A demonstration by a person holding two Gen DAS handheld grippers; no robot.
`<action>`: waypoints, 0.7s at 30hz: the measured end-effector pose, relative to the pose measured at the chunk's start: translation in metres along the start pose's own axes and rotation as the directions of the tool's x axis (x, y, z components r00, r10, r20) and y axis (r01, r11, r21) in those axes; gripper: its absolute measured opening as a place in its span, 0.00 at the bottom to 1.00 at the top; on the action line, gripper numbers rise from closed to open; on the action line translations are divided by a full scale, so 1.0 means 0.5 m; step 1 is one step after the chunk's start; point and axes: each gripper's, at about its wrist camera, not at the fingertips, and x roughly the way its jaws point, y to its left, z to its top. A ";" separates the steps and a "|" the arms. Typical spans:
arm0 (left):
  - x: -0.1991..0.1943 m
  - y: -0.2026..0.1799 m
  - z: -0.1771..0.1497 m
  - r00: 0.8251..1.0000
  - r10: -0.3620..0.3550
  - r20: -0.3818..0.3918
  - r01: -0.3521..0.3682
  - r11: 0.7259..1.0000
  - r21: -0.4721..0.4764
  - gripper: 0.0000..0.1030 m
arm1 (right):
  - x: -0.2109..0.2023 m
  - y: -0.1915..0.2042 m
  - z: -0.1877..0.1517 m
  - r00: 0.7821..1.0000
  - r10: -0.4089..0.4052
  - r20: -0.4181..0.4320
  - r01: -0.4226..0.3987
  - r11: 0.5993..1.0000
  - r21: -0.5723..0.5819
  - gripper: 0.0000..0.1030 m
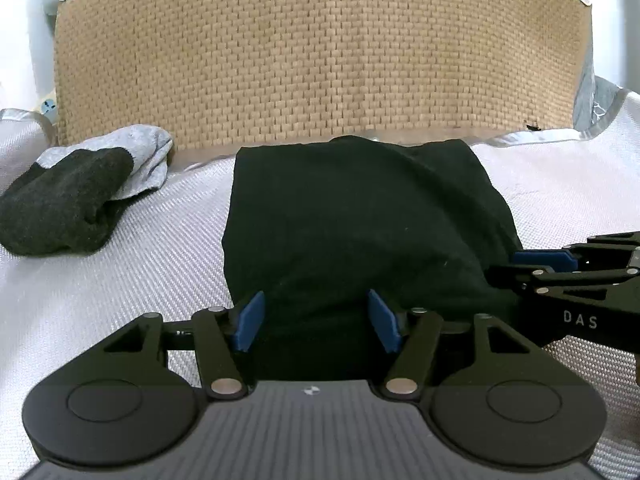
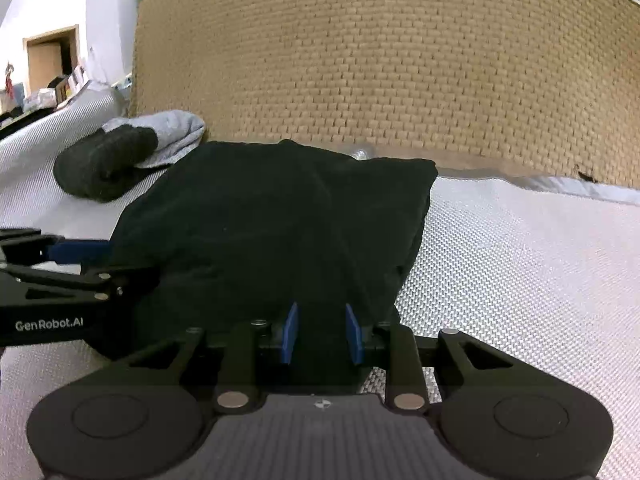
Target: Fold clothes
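- On the counter [image 1: 120, 280], which is covered in a white woven cloth, a folded black garment [image 1: 360, 220] lies flat, close to a tan woven panel [image 1: 320, 60] that stands upright along the far edge.
- Folded black garment: roughly rectangular, its long axis running from the near edge, where both grippers are, away toward the tan woven panel; the far end bulges slightly and nearly reaches the foot of the panel.
- Left gripper [image 1: 316, 322]: it sits at the garment's near edge with its blue-padded fingers [image 1: 250, 322] well apart and black fabric lying between them; the pads do not look pressed on the cloth.
- Right gripper [image 2: 322, 334]: it sits at the near right corner of the garment with its fingers [image 2: 289, 332] narrower than the left's, a fold of black fabric in the gap; whether the pads actually pinch the fold I cannot tell.
- Each gripper shows in the other's view, coming in from the side at the garment's near edge.
- A dark grey and light grey sock bundle [image 1: 80, 196] lies left of the garment, near the panel and apart from both grippers; from the right wrist it appears just beside the garment's far left corner.
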 end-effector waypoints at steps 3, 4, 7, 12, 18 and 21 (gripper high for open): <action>-0.002 -0.004 -0.002 1.000 0.008 -0.006 -0.008 1.000 -0.006 0.60 | -0.002 0.005 -0.006 1.000 -0.009 0.011 0.009 1.000 -0.015 0.30; -0.002 -0.006 -0.003 1.000 0.012 -0.007 -0.012 1.000 -0.006 0.60 | -0.002 0.003 -0.007 1.000 -0.009 0.014 0.009 1.000 -0.009 0.30; -0.001 -0.011 -0.004 1.000 0.018 -0.012 -0.018 1.000 0.001 0.60 | 0.002 0.000 -0.002 1.000 -0.004 0.004 0.004 1.000 -0.003 0.30; -0.004 -0.012 -0.002 1.000 0.017 -0.024 -0.016 1.000 0.026 0.60 | 0.002 0.000 -0.001 1.000 -0.004 -0.003 0.004 1.000 0.000 0.30; -0.007 -0.014 0.001 0.999 0.016 -0.040 -0.013 0.998 0.056 0.60 | -0.001 0.006 -0.002 1.000 -0.015 -0.003 0.015 1.000 -0.021 0.30; -0.009 -0.015 0.002 0.999 0.015 -0.047 -0.012 0.997 0.071 0.60 | -0.002 0.007 -0.002 1.000 -0.018 -0.005 0.018 1.000 -0.025 0.30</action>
